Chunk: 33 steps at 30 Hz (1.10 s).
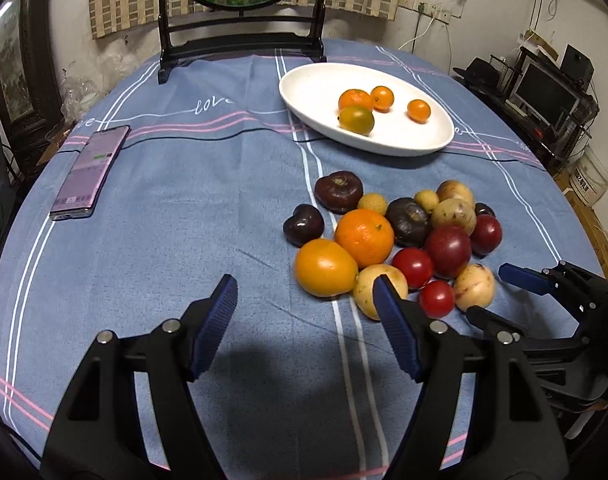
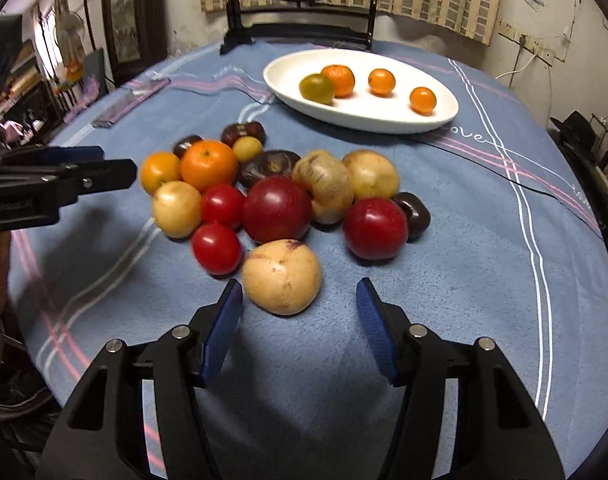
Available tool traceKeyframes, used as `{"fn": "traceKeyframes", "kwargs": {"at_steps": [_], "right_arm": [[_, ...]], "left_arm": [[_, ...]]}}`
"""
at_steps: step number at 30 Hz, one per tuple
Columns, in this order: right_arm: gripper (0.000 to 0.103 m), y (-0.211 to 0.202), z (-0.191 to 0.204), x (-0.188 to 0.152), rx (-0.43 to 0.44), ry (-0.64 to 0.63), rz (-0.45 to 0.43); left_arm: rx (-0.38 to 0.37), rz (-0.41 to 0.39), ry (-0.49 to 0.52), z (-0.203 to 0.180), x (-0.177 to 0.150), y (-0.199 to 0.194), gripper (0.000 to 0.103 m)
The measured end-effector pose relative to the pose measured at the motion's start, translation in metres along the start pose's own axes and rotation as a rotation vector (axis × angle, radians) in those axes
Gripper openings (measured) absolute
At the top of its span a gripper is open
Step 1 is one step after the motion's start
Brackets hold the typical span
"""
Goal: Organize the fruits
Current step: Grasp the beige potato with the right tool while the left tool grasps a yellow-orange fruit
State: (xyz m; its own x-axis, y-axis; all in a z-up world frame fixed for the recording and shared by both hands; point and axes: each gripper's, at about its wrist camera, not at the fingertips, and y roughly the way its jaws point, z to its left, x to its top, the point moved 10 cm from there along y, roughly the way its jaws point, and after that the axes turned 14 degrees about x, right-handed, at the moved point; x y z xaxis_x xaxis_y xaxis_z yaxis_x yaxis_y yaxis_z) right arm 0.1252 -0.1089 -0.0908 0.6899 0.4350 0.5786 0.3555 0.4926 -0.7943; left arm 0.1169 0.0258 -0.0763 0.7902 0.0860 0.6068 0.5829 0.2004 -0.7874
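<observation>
left gripper (image 1: 306, 322): jaws sitting apart, gripping nothing
right gripper (image 2: 300, 320): jaws apart, hovering by a tan fruit (image 2: 282, 277)
white dish (image 1: 312, 84): holding four citrus

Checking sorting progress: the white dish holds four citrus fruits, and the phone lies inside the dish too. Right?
Not quite. The white dish does hold four citrus fruits, but the phone lies flat on the tablecloth, well apart from the dish. The left wrist view shows it.
</observation>
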Motion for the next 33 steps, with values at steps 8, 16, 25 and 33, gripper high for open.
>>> {"fn": "traceKeyframes", "kwargs": {"at_steps": [8,16,25,33], "right_arm": [[0.042,0.013,0.012,0.003,-0.024,-0.073,0.006],[0.042,-0.001,-0.001,0.000,0.025,0.000,-0.044],[0.042,-0.003,0.001,0.003,0.063,0.034,-0.086],[0.042,-0.001,-0.005,0.002,0.083,0.088,-0.083]], "left_arm": [[-0.001,0.027,0.030,-0.006,-0.006,0.009,0.072],[0.034,0.043,0.061,0.004,-0.013,0.016,0.072],[0.051,0.072,0.088,0.000,-0.018,0.035,0.072],[0.038,0.040,0.115,-0.008,-0.002,0.046,0.071]]}}
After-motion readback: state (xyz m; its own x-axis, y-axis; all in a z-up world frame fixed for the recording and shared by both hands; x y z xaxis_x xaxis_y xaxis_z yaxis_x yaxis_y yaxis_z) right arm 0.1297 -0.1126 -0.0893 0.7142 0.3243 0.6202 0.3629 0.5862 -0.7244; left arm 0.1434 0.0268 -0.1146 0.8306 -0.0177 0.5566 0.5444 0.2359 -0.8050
